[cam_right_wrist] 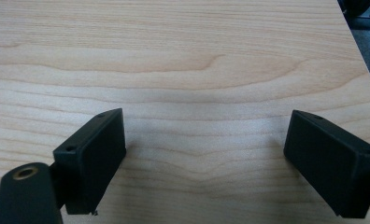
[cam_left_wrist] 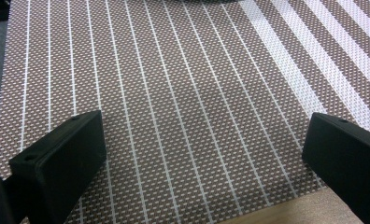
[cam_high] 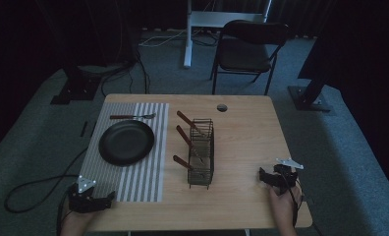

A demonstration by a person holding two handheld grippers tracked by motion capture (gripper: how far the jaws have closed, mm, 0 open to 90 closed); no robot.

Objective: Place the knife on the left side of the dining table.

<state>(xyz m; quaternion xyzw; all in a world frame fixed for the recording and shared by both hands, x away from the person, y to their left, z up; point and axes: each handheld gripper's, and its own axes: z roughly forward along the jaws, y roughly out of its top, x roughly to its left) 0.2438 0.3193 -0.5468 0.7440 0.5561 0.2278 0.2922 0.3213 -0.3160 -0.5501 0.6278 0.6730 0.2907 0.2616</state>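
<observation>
Dim grey carpet surrounds a light wooden bench [cam_high: 241, 128], with a black folding chair [cam_high: 246, 49] standing beyond its far edge and cables trailing across the floor. On the left part of the bench lies a striped placemat [cam_high: 138, 184]; a black plate [cam_high: 126, 142] sits on the mat, and a fork [cam_high: 132, 116] with a brown handle lies just behind the plate, near the mat's far edge. Near the middle of the bench stands a wire cutlery rack [cam_high: 201, 152], upright, with three brown-handled utensils [cam_high: 183, 134] leaning out of it toward the left. A small round hole [cam_high: 222, 107] shows in the bench top near the far edge. The left gripper [cam_high: 108, 199] is held low at the near left corner, over the near edge of the mat and well apart from the plate; in the left gripper view its fingers [cam_left_wrist: 61, 158] are spread wide, with bare striped weave between them. The right gripper [cam_high: 263, 176] hovers over the near right part of the bench, to the right of the rack and apart from it; in the right gripper view its fingers [cam_right_wrist: 92, 156] are likewise spread wide over bare wood, holding nothing.
</observation>
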